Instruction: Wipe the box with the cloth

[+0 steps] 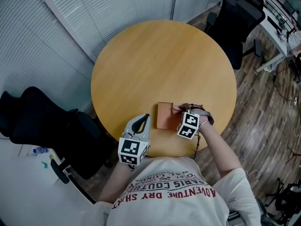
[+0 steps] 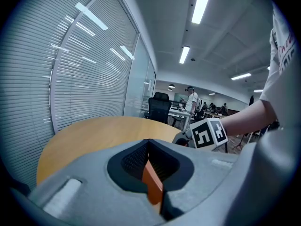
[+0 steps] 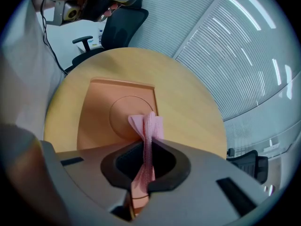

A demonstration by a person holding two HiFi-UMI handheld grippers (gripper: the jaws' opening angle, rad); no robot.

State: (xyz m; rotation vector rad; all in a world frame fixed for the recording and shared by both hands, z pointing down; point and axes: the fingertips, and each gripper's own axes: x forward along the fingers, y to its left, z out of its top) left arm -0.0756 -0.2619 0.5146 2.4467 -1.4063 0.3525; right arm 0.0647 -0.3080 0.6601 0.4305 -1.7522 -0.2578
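Observation:
A flat orange box (image 1: 165, 115) lies on the round wooden table (image 1: 160, 60) near its front edge. In the right gripper view the box (image 3: 113, 112) shows a round embossed circle on its top. My left gripper (image 1: 145, 121) is shut on the box's left edge, and an orange sliver of the box (image 2: 153, 185) shows between the jaws of that gripper (image 2: 149, 147). My right gripper (image 3: 149, 145) is shut on a bunched pink cloth (image 3: 147, 128), whose tip rests on the box top. The same cloth (image 1: 178, 108) sits at the box's right side, ahead of the right gripper (image 1: 182, 111).
Black office chairs stand at the left (image 1: 42, 121) and the far right (image 1: 240, 18) of the table. A wall of white blinds (image 1: 94, 13) runs behind it. The table's front edge is close to the person's body, with wood flooring (image 1: 263, 107) to the right.

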